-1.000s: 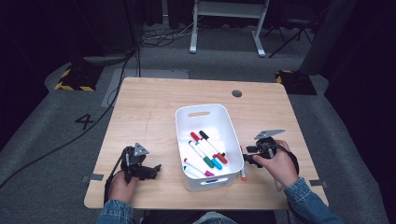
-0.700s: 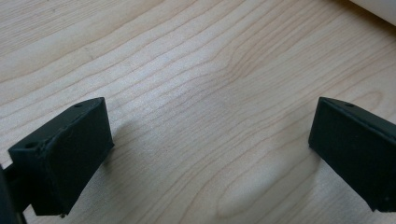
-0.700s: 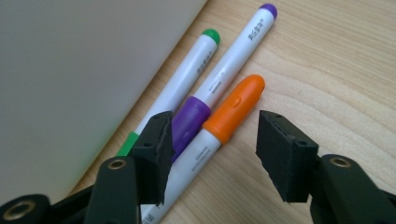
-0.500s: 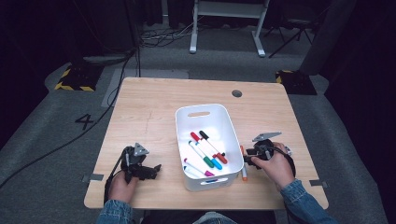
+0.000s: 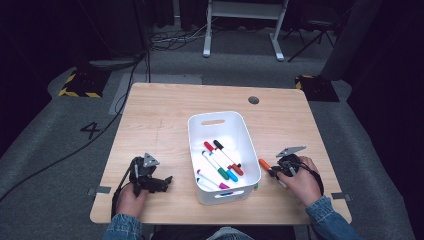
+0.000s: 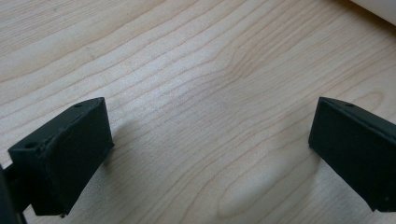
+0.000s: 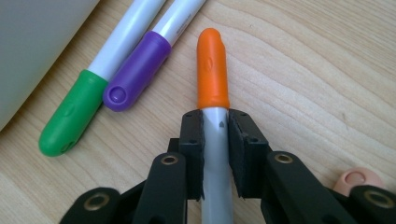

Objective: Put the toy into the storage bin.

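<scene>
A marker with an orange cap [image 7: 212, 70] lies on the wooden table, right of the white bin [image 5: 215, 116]. My right gripper [image 7: 217, 140] has just been closing and is now shut on the marker's grey barrel, just behind the cap. From above, that gripper [image 5: 274, 172] sits low on the table with the orange marker [image 5: 265, 165] pointing toward the bin. My left gripper [image 5: 162, 182] rests left of the bin. Its jaws stand wide open over bare wood in the left gripper view [image 6: 210, 144].
Several coloured markers [image 5: 220, 162] lie inside the bin. A purple-capped marker [image 7: 140, 70] and a green-capped one [image 7: 77, 114] lie side by side between the orange marker and the bin wall [image 7: 32, 42]. A pale pink cap end [image 7: 355, 179] shows by the right jaw.
The right hand has shifted slightly toward the near edge of the table. The left hand and its gripper have kept still.
</scene>
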### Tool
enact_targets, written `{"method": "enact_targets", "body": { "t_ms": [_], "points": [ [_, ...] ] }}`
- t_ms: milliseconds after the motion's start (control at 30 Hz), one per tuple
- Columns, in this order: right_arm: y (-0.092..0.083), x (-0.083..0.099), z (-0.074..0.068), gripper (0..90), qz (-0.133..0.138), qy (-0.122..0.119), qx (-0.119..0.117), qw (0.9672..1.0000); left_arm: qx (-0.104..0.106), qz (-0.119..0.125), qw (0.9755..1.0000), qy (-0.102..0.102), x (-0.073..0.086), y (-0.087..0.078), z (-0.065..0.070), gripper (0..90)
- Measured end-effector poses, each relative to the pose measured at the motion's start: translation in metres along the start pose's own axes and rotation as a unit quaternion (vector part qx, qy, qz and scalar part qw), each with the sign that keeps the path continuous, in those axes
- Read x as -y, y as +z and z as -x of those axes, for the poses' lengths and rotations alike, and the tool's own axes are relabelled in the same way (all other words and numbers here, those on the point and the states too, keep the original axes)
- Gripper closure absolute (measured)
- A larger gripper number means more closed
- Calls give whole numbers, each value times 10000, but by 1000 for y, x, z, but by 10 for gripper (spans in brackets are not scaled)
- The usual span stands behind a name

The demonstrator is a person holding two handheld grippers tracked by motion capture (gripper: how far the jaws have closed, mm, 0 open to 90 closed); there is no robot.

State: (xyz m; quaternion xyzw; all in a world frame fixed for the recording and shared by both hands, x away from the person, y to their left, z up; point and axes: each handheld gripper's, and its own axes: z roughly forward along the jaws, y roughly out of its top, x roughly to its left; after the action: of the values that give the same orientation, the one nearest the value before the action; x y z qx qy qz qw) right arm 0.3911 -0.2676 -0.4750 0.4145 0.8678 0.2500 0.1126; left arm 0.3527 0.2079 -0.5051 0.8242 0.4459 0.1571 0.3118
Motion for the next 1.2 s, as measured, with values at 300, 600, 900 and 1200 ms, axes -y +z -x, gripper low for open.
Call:
{"method": "enact_targets", "body": {
  "t_ms": [300,600,900,1200],
  "points": [
    [-3,-2,3,776,92,149,-153,9997,-8,1,10000,-15,0,0,0,0],
    [-30,-13,8,776,386,238,-391,9982,-8,2,10000,-16,0,0,0,0],
    [-57,-24,6,776,642,116,-545,9964,-9,3,10000,-16,0,0,0,0],
    [-93,-42,-6,775,969,-45,-751,9924,-8,1,10000,-15,0,0,0,0]
  ]
}}
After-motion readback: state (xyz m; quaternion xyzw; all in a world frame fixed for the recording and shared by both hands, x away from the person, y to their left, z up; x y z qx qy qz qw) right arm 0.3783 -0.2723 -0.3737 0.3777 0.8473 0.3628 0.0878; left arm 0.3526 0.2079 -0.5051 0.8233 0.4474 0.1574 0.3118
